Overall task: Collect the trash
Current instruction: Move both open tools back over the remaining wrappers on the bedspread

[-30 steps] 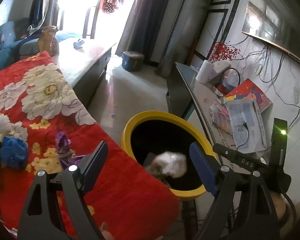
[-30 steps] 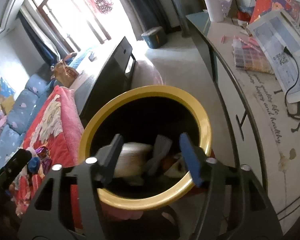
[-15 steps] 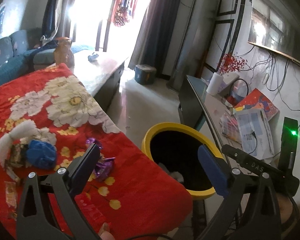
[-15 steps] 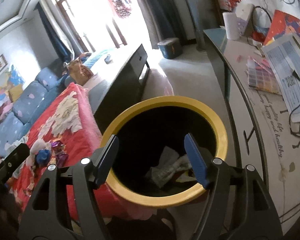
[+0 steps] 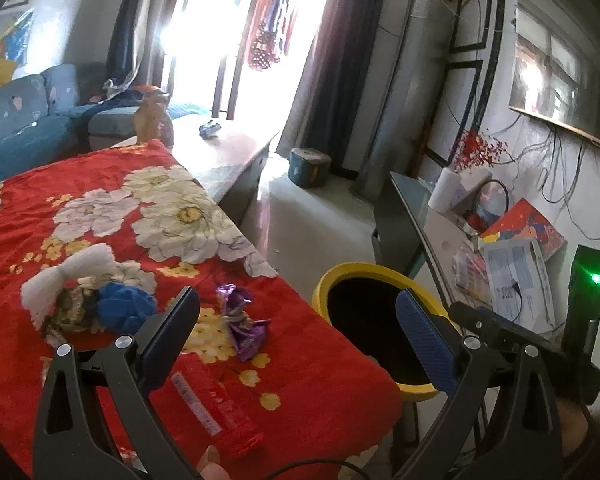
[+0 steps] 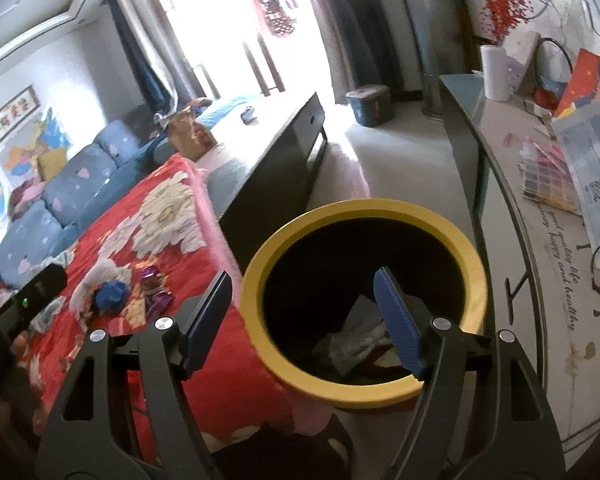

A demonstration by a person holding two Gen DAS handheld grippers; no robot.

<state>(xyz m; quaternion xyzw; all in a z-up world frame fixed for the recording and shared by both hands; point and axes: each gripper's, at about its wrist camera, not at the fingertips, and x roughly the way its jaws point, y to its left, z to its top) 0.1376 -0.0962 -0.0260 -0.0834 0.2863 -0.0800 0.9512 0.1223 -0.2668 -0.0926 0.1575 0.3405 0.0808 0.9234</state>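
A yellow-rimmed black bin (image 6: 476, 256) stands beside the table with the red flowered cloth (image 5: 112, 184); crumpled paper (image 6: 356, 340) lies inside it. It also shows in the left wrist view (image 5: 364, 270). On the cloth lie a purple wrapper (image 5: 242, 326), a blue crumpled ball (image 5: 124, 310), a white wad (image 5: 72, 270) and a red wrapper (image 5: 216, 400). My left gripper (image 5: 296, 340) is open and empty above the cloth's corner. My right gripper (image 6: 304, 312) is open and empty above the bin's left rim.
A glass-topped side table (image 6: 540, 240) with papers, a paper roll (image 6: 498, 72) and cables runs along the right wall. A dark low cabinet (image 6: 284, 160) stands behind the bin. A blue sofa (image 5: 16, 128) is at far left.
Both grippers have pulled back and up from the bin. The trash seen falling between the jaws now lies inside the bin. The left view has swung left over the cloth.
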